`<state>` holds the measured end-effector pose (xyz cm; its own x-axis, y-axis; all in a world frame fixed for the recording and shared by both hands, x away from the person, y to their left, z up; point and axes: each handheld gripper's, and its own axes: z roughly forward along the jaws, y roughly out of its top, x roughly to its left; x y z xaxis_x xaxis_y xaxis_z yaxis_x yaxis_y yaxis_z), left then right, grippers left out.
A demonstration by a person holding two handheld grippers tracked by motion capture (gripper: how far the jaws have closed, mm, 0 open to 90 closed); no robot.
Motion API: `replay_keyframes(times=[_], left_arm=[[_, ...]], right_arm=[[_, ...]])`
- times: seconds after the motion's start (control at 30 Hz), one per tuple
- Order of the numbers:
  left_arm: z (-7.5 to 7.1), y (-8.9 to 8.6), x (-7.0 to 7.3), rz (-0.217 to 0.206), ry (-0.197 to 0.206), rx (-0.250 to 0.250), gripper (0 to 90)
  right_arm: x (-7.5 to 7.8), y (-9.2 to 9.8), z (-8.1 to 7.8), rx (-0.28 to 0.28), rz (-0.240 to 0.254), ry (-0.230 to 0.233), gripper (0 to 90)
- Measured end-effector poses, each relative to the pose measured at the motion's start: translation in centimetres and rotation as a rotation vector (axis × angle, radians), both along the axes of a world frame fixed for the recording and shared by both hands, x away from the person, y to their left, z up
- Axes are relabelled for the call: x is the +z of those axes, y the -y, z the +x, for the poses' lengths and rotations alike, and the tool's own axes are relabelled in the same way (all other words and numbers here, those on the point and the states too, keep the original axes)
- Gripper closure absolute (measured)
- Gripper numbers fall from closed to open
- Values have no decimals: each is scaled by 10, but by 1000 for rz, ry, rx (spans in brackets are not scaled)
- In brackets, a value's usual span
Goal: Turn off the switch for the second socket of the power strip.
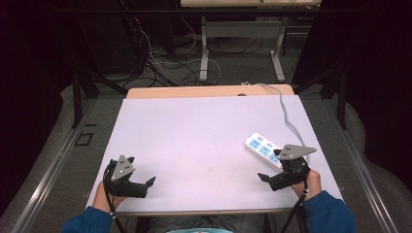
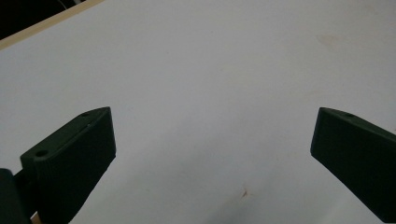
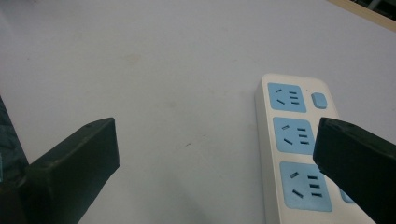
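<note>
White and blue, the power strip (image 1: 263,151) lies at four o'clock on the surface (image 1: 194,141) — untouched, so everything is left. Your right tongs (image 3: 215,154) hang spread just beside it; your left tongs (image 2: 212,154) spread too — at seven o'clock.

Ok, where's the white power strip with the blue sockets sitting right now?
The white power strip with blue sockets lies flat on the white tabletop at its right side in the high view, just beyond the open right gripper, its grey cable running toward the far edge.

Table (image 1: 194,141) lies open — just the power strip (image 1: 262,150) blocks the right.
</note>
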<state>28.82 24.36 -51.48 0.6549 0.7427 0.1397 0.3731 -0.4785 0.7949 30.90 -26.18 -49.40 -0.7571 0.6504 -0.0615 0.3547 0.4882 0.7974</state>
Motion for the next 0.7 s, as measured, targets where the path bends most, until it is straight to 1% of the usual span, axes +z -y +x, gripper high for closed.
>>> replay_keyframes(times=[0.03, 0.07, 0.1, 0.13, 0.17, 0.2, 0.23, 0.3, 0.33, 0.37, 0.43, 0.47, 0.5, 0.53, 0.6, 0.67, 0.7], left_arm=[[-1, 0, 0, -9, -10, -1, 2], [-1, 0, 1, 0, 1, -3, 2], [-1, 0, 1, -3, 0, -2, 2], [0, -1, 1, -1, 0, -3, 2], [0, 0, 0, -11, -11, -1, 2], [1, 0, 0, -2, -3, -4, 2], [1, 0, 0, 3, -7, -6, 2], [0, 1, 0, -3, -3, -6, 2], [0, 1, 0, -8, -4, -4, 2], [-1, 0, 0, -10, -14, -5, 2], [0, 0, 0, -6, -2, -2, 2], [1, 0, 0, 0, -7, -6, 2], [1, 0, 0, -4, -8, -6, 2], [1, 0, 0, 4, -7, -5, 2], [1, 0, 0, 1, -8, -8, 2], [1, 0, 0, 2, -9, -7, 2], [1, 0, 0, 1, -10, -8, 2]], right_arm=[[0, 0, 0, 0, 0, 0, 0], [1, 0, 1, 5, -9, 8, 0], [1, 0, 1, -11, -4, 2, 0], [1, 0, 2, -12, -5, 1, 0], [1, 0, 2, -12, -5, 1, 0], [1, 0, 3, -13, -16, -7, 0], [1, 0, 3, -13, -16, -7, 0], [2, 0, 5, -16, -24, -6, 0], [3, 0, 6, -23, -21, -13, 0], [4, 1, 7, -22, -24, -14, 0], [4, 1, 8, -25, -18, -10, 0], [5, 1, 10, -29, -30, -12, 0], [5, 1, 10, -29, -30, -12, 0], [6, 1, 12, -27, -31, -6, 0], [9, 3, 15, -37, -35, -25, 0], [9, 3, 17, -41, -28, -18, 0], [10, 5, 19, -54, -32, -26, 0]])
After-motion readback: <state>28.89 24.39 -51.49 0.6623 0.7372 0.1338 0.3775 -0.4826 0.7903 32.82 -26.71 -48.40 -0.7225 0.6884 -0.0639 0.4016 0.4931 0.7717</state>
